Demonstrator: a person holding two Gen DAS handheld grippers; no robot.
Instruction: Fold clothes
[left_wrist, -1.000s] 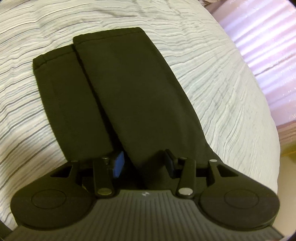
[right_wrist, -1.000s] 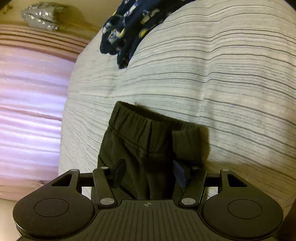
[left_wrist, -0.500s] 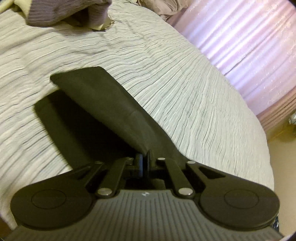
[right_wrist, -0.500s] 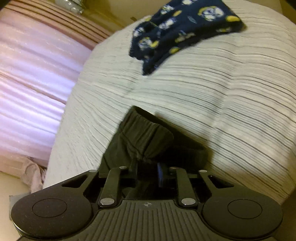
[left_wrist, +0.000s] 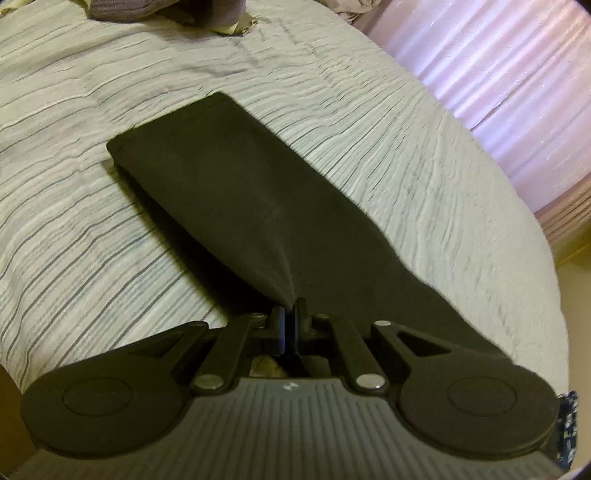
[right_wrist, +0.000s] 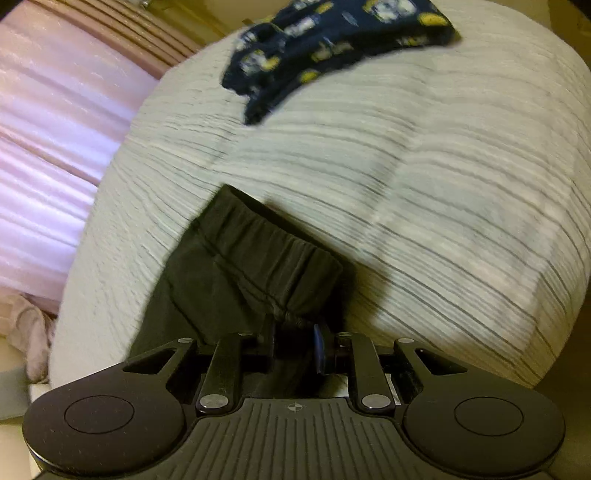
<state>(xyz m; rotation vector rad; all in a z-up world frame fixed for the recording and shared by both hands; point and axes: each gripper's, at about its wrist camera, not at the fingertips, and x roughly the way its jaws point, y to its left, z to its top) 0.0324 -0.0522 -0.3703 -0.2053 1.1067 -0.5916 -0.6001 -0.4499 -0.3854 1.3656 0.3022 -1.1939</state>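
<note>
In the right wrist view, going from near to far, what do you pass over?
right gripper → dark pants, pinched at the waistband → striped bedspread → navy patterned garment

Left tool (left_wrist: 290, 318): jaws pinched together, pads nearly meeting, a thin fold of the dark trousers (left_wrist: 258, 206) caught between them.
Left linkage: both link arms swung inward toward the centre line (that's the closed posture), pivot pins showing.
Left pose: pointing forward and down along the cloth, body low in its wrist view.
Right tool (right_wrist: 293, 341): jaws drawn in on a bunched wad of the waistband, a gap left between the pads and filled with fabric.
Right fingers (right_wrist: 318, 347): the right-hand pad shows a bluish face pressed against the bunch.
Right pose: angled down, fingers forward, the view slightly blurred.
</note>
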